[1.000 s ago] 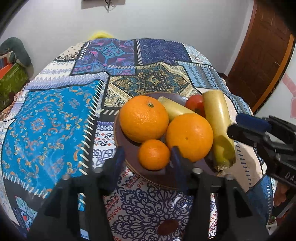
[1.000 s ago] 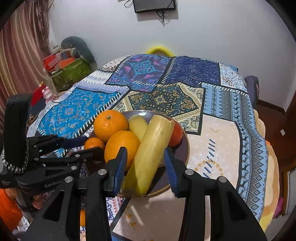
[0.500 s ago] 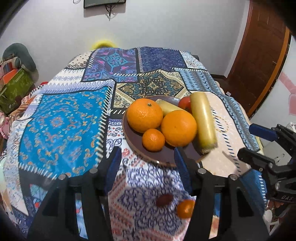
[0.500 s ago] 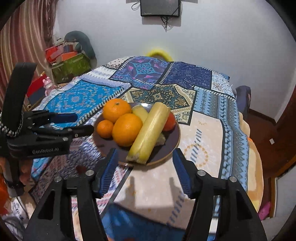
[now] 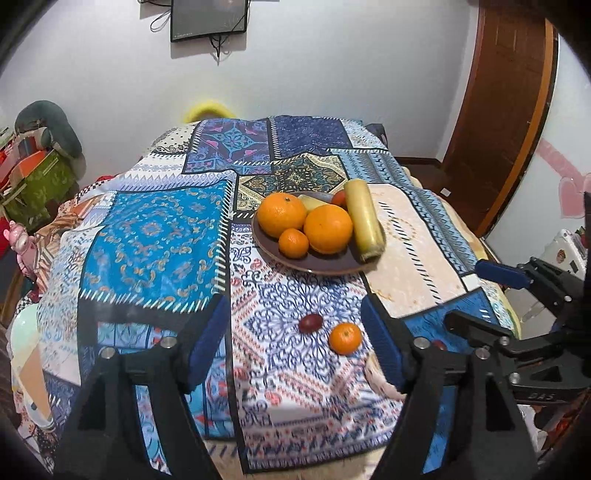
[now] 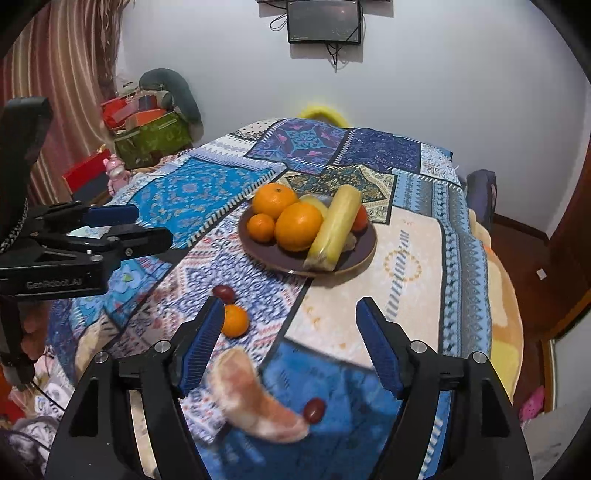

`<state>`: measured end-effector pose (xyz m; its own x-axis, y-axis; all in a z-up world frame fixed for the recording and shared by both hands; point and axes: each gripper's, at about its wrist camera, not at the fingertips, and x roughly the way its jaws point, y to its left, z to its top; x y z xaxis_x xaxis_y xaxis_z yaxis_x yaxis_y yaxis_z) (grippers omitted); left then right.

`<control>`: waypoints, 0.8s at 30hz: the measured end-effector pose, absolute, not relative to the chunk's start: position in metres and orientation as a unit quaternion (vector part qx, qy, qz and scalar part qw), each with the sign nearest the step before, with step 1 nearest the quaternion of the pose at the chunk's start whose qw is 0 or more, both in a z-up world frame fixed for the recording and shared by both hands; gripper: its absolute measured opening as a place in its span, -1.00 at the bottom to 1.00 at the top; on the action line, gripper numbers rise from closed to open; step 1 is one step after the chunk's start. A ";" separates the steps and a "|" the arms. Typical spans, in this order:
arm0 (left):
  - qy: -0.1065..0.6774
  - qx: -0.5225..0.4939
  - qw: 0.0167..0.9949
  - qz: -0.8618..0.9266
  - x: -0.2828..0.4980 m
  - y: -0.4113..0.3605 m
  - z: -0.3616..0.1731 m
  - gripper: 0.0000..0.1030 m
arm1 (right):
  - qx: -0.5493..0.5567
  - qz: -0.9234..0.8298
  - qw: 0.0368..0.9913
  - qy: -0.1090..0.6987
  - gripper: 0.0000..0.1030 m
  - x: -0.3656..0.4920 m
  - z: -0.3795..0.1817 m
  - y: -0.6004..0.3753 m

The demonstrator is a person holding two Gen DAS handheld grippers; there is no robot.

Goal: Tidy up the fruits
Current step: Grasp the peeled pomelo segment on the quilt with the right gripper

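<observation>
A brown plate on the patterned cloth holds two big oranges, a small mandarin, a long yellow banana and a red tomato. Nearer me on the cloth lie a loose mandarin, a dark red fruit, a peeled citrus segment and a second dark red fruit. My left gripper and right gripper hang back from the plate, jaws opening, nothing between them.
The cloth-covered table drops away at its near and right edges. A wooden door stands at the right. Boxes and a cushion are piled in the left corner. A screen hangs on the far wall.
Both grippers have drawn back and up from the plate with jaws widening. The small mandarin and the banana that stood between the fingers stay on the plate. Loose fruit near the table edge has come into view.
</observation>
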<state>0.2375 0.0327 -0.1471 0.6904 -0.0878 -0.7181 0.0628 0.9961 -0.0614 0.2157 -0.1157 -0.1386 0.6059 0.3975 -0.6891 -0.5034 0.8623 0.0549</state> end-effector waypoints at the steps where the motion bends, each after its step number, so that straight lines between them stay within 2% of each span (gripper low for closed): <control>1: 0.390 -0.016 0.920 -0.041 0.231 0.033 -0.146 0.49 | -0.069 0.252 0.893 0.366 0.41 0.212 -0.139 -0.115; 4: 0.390 -0.012 0.920 -0.039 0.219 0.033 -0.149 0.60 | -0.063 0.254 0.891 0.372 0.49 0.203 -0.144 -0.113; 23: 0.462 -0.060 0.884 -0.042 0.207 0.057 -0.208 0.60 | -0.089 0.286 0.826 0.477 0.49 0.205 -0.216 -0.084; 24: 0.463 -0.062 0.883 -0.041 0.207 0.057 -0.210 0.60 | -0.091 0.288 0.823 0.481 0.41 0.206 -0.220 -0.082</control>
<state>0.2072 0.0574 -0.2097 0.5671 -0.1304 -0.8133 0.0158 0.9889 -0.1476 0.2063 -0.0823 -0.2201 0.3712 0.3859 -0.8445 -0.5617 0.8176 0.1268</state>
